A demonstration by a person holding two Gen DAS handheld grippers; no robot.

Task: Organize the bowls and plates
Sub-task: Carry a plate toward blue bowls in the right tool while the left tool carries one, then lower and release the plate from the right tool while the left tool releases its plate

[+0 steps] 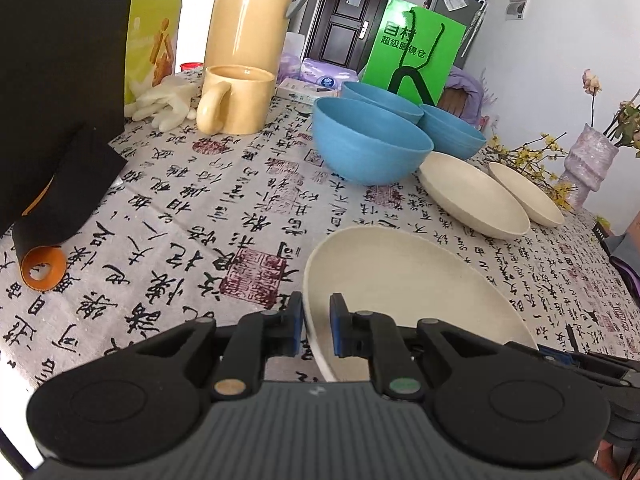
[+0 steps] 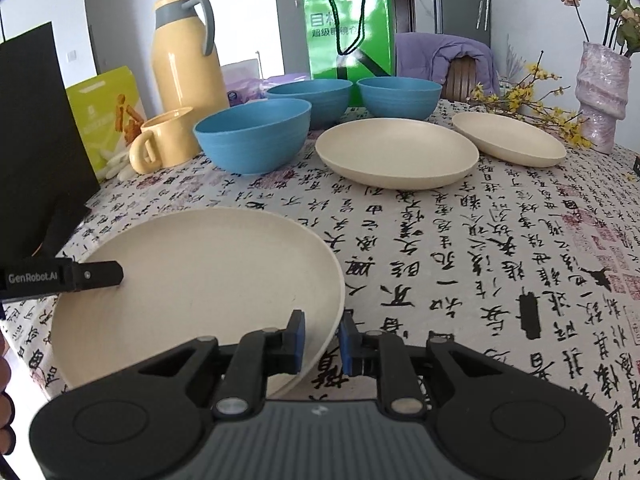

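Both claws grip near cream plate (image 2: pixel 192 280): left claw (image 1: pixel 316 326), right claw (image 2: pixel 322 340) on opposite rims. Blue bowls (image 2: pixel 254 140), two plates (image 2: pixel 396 152), mug (image 2: pixel 164 140) behind on surface (image 2: pixel 480 260).

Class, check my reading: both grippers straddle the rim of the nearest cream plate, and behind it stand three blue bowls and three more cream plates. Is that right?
One detail is wrong. Behind the nearest round cream plate lie only two more cream plates, not three, as the right wrist view shows. The three round blue bowls stand as stated, and the left gripper and right gripper straddle the rim.
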